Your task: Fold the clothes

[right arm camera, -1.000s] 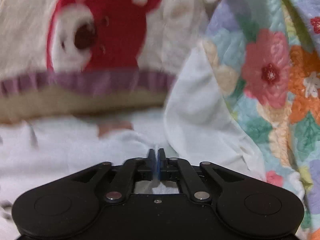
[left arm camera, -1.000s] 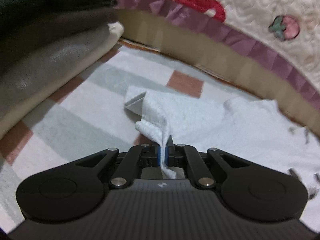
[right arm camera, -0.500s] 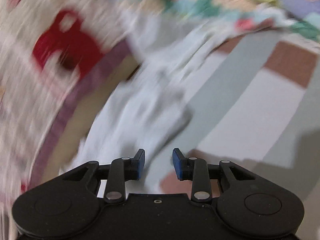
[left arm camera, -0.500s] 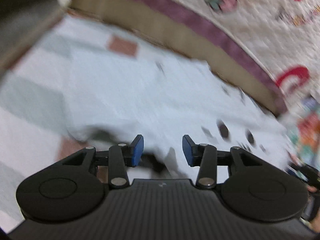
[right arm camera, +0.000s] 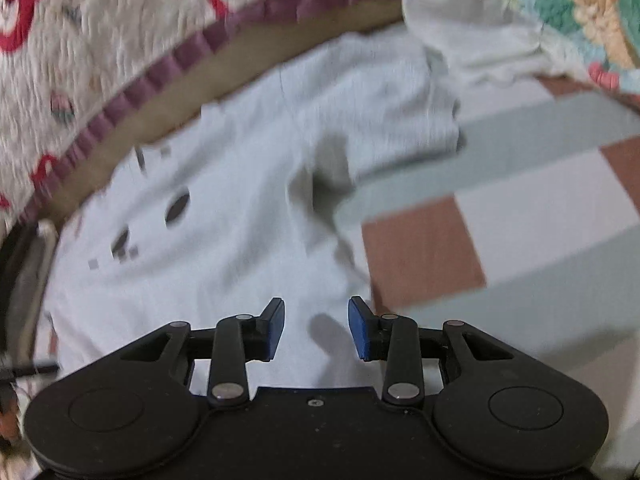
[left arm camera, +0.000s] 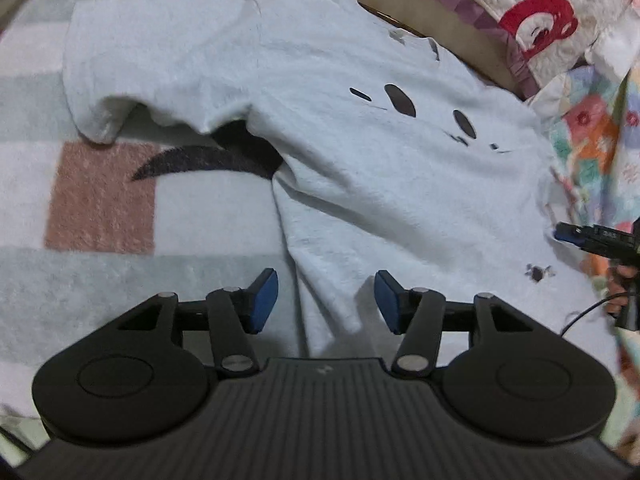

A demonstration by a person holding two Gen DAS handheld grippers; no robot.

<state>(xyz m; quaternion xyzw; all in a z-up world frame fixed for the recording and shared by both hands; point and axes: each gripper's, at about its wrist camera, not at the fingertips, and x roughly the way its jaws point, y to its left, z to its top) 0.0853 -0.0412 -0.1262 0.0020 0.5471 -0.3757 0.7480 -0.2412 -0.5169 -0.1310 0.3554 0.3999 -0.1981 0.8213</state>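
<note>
Lying spread on the checked blanket (left arm camera: 100,208), sleeves out, print up: white T-shirt (left arm camera: 360,128). Released within the last second, both tools clamped on its cloth before. Left tool (left arm camera: 326,300) gaping wide over the hem corner; right tool (right arm camera: 316,328) wide too, near the shirt's other side. Flattened, seemingly ready for folding.

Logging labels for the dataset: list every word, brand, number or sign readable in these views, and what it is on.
No text can be read for certain.
Right gripper: small pale lettering on its black body, too small to read.
White T-shirt: dark oval and dash marks, a print, not letters.
Quilt: red shapes, a picture, no words legible.
Left gripper: a tiny pale mark on the ribbed housing, unreadable.
</note>
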